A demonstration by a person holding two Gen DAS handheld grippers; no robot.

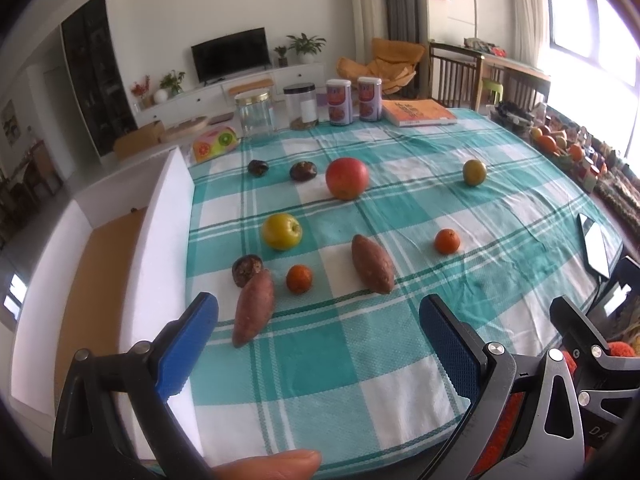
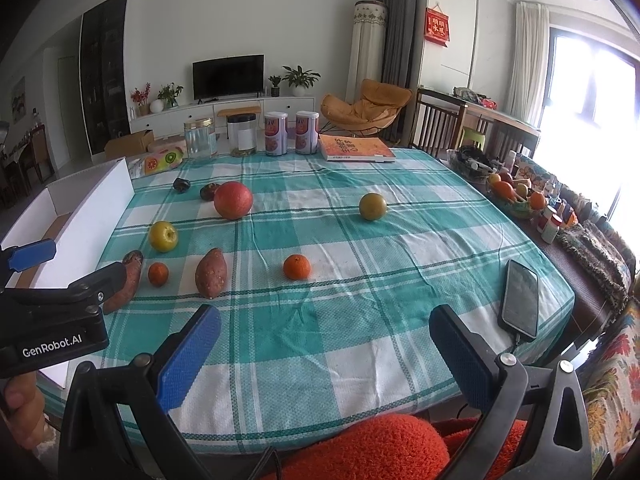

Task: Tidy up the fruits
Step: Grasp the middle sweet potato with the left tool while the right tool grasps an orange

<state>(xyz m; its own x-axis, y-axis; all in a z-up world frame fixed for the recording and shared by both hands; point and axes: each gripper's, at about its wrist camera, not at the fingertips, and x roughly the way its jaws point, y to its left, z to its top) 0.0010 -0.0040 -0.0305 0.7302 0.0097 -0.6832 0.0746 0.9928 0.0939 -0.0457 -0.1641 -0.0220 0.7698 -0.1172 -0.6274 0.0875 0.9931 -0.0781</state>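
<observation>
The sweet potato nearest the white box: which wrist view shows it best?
The left wrist view. There the sweet potato lies whole and unobstructed just beyond the open left gripper, touching a dark round fruit. In the right wrist view the left gripper's finger covers most of it.

Near sweet potato (image 2: 124,280): in the right wrist view its lower end is hidden behind the left gripper (image 2: 60,268); the dark fruit beside it barely peeks over the top.
White box (image 1: 160,216): its near end runs out of the left wrist view; the inside is only partly seen.
Tins (image 1: 339,102): label print too small to read.
Fruit basket (image 2: 516,200): far off on the right, its fruits crowded and hard to tell apart.
Hand (image 2: 22,412): cut off by the picture's edge, only fingers showing.
Phone (image 1: 596,246): partly hidden behind the right gripper (image 1: 576,328).
</observation>
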